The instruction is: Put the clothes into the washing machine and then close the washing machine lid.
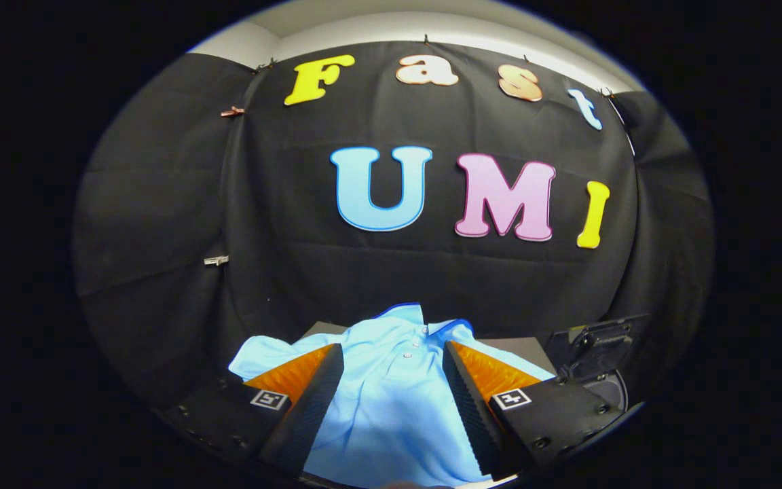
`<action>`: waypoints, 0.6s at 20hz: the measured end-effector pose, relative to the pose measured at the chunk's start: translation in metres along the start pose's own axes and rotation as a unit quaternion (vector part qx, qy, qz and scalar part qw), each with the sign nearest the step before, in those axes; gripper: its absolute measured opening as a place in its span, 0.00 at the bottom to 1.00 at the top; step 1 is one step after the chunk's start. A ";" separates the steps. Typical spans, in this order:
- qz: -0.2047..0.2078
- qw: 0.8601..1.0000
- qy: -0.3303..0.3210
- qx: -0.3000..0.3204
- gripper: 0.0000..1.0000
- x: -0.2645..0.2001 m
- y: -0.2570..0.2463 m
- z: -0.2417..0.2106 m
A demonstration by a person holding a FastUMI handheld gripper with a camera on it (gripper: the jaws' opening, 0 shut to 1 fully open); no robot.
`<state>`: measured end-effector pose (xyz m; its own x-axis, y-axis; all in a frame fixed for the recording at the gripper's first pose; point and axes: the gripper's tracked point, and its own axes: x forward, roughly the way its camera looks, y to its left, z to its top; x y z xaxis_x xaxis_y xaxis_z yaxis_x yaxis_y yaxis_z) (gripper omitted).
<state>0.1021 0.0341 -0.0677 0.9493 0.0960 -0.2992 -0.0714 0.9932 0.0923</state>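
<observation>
One light blue polo shirt (391, 401) here, lying spread out on a grey counter (520, 348), collar pointing away toward 12 o'clock with a darker blue edge on it. I count three small buttons down the placket. One sleeve flops out toward 10 o'clock, past the left finger.

The gripper (392, 356) is hovering low over the shirt, aimed forward and tilted down a bit, with the fingers spread wide apart. They sit either side of the button strip and nothing is pinched between them, so it's released, not grasping anything. Can't really tell whether the tips are touching the fabric or just floating above it. Each finger has one little square black-and-white marker on it, so two markers total.

Off at about 3 o'clock from the shirt, just beside the counter, there's a dark machine (598, 353) with a rounded opening showing under a panel, probably the washer. Black cloth wall (160, 204) behind it all, with a couple of small clips pinned to it at 9 to 10 o'clock.
</observation>
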 end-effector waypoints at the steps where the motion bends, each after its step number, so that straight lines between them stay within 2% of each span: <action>1: -0.004 1.000 0.008 0.007 0.93 0.006 -0.003 -0.002; 5: 0.001 0.999 0.039 0.016 0.93 0.029 -0.006 -0.012; 12: -0.025 0.986 0.162 0.031 0.93 0.057 -0.013 -0.063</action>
<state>0.1375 0.0308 -0.1456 0.8034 0.0737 -0.5909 0.0008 0.9922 0.1248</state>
